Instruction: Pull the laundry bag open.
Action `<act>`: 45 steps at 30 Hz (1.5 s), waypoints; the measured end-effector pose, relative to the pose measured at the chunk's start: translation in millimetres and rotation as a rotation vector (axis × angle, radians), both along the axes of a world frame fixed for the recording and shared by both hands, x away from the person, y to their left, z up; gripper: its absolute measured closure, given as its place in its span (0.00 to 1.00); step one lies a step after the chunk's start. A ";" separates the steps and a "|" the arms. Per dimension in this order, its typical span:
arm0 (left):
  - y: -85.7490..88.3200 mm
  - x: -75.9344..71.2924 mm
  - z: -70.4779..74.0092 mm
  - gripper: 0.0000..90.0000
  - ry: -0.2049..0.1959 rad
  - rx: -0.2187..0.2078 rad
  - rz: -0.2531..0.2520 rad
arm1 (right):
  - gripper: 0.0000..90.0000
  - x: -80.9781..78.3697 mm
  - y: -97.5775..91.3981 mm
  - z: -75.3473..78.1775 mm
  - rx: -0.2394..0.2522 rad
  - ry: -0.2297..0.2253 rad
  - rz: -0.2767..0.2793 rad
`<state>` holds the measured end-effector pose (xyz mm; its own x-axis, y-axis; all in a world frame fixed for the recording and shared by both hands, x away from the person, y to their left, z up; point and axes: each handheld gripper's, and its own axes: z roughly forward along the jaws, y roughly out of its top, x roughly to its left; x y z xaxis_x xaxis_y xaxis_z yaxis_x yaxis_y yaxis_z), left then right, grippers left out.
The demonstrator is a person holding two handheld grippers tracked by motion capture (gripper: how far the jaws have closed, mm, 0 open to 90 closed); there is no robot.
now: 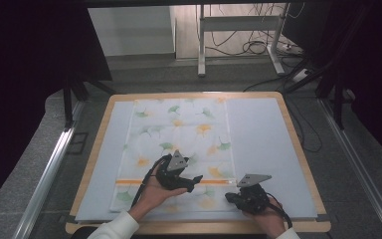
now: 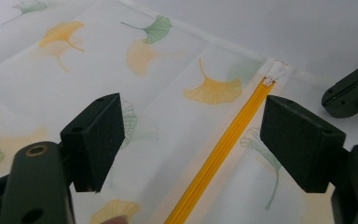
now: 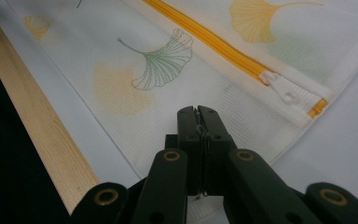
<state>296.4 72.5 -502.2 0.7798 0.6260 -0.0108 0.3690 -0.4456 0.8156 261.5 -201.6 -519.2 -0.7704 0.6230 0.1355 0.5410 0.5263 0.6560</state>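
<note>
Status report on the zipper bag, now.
Left hand-held gripper open above the yellow zipper. Right hand-held gripper shut, pinching the mesh bag edge near the white slider. Nothing in the way.

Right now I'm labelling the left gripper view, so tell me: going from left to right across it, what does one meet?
Left jaw pad → orange ginkgo leaf print → yellow zipper on the leaf-print fabric bag → right jaw pad → tip of the other gripper.

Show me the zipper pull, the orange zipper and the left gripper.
zipper pull [image 3: 286, 91], right gripper view, its white tab.
orange zipper [image 2: 219, 154], left gripper view, mid-length of teeth.
left gripper [image 2: 191, 140], left gripper view, midway between open jaws.
</note>
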 end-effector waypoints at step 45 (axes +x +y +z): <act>-65.8 15.4 -10.9 0.34 0.069 0.064 -0.115 | 0.97 -0.9 3.5 -1.8 -0.034 0.000 0.019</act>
